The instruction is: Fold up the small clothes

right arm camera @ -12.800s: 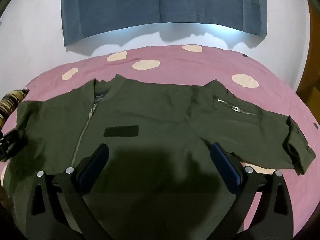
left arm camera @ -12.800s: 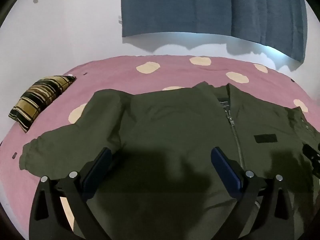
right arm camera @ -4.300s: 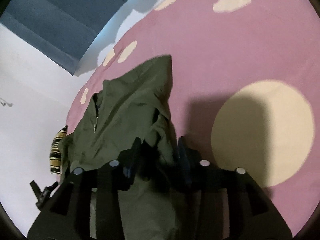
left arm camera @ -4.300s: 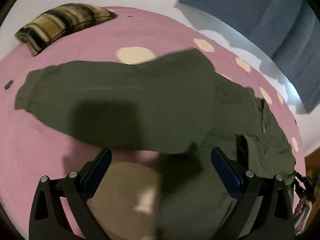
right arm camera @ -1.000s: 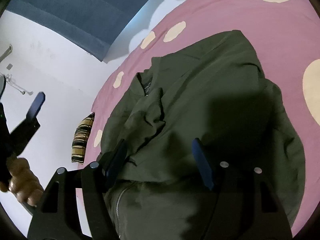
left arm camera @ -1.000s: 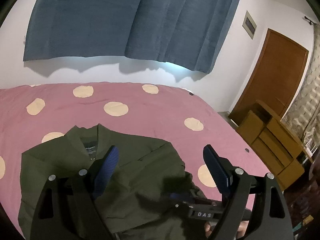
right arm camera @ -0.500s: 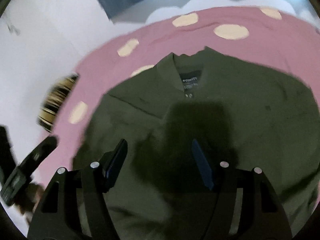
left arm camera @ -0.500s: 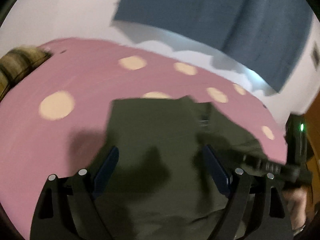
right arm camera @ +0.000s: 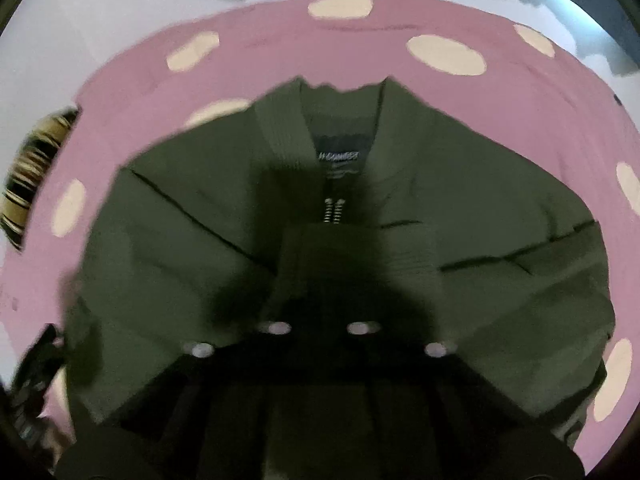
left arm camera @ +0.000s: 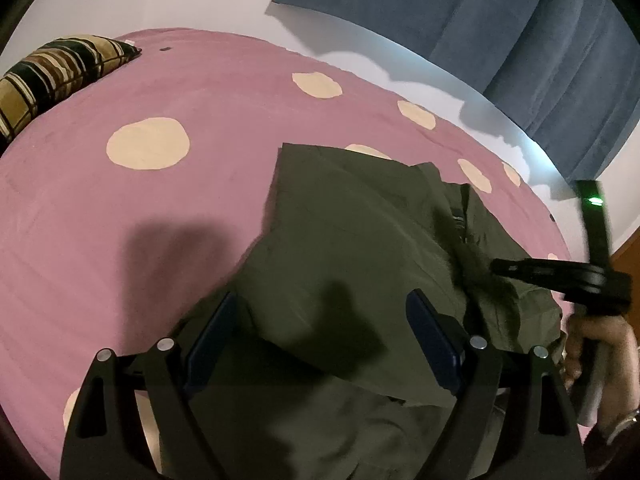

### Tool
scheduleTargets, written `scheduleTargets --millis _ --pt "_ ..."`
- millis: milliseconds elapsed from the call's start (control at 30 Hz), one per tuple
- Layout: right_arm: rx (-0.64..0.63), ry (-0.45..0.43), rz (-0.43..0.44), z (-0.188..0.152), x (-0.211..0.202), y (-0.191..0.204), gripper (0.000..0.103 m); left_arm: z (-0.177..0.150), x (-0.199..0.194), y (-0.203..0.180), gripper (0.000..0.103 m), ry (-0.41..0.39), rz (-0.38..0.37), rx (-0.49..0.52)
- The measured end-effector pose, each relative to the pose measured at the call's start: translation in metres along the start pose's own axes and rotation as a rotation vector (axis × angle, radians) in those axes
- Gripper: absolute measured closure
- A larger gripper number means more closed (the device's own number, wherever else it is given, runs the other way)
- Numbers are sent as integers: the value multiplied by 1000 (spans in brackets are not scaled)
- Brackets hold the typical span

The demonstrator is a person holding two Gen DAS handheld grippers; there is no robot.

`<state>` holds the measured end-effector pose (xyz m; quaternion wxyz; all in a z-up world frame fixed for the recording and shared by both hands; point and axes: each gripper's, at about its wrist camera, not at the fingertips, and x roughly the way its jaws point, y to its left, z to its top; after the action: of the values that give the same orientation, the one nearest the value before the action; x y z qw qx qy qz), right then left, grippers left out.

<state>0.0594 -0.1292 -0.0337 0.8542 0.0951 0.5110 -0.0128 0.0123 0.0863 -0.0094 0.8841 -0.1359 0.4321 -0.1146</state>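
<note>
An olive green zip jacket lies on the pink spotted bed, its sleeves folded in over the body. My left gripper hovers open and empty above its near left part. The right gripper shows at the right of this view, held in a hand over the jacket. In the blurred right wrist view the jacket fills the frame, collar at the top. The right gripper sits low over the folded cloth near the zip; its fingers are dark and smeared, so their gap is unclear.
A striped brown pillow lies at the far left corner of the bed. A blue curtain hangs on the white wall behind. The left gripper's arm shows at the lower left of the right wrist view.
Both grippers have swung over the jacket. The right gripper, open half a second ago, has dropped closer to the cloth near the zip. The left view has turned leftward and steadied.
</note>
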Motion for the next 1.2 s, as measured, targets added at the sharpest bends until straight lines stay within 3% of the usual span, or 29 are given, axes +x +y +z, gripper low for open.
scheduleTargets --millis 100,167,267,300,400,600,700,767,867,933,1000,1200 --pt "32 -60 34 -14 -25 -25 103 -2 2 1 18 2 1 -1" --pt "87 -81 112 -25 -37 -48 103 -3 3 2 18 5 -1 -1" --pt "112 -68 150 -20 -43 -56 102 -5 6 3 18 16 12 -3" --pt "98 -67 139 -16 -44 -52 97 -6 8 4 18 24 10 -13" --pt "43 -25 106 5 -31 -20 59 -8 12 6 18 46 -2 -36" --pt "-36 110 -21 20 17 30 58 -10 7 6 18 29 2 -20" --pt "-81 169 -147 21 39 37 48 -10 7 6 18 27 -2 -24" --pt "-76 191 -142 19 48 34 48 -11 8 7 18 34 -9 -30" --pt "-51 173 -100 17 47 26 56 -12 10 6 18 47 -10 -36" --pt "-35 144 -77 15 39 20 73 -12 10 6 18 51 -11 -36" --pt "13 93 -11 12 22 6 82 -12 10 6 18 48 -11 -35" --pt "124 -65 172 -17 -26 -41 86 -14 9 4 18 46 -14 -29"
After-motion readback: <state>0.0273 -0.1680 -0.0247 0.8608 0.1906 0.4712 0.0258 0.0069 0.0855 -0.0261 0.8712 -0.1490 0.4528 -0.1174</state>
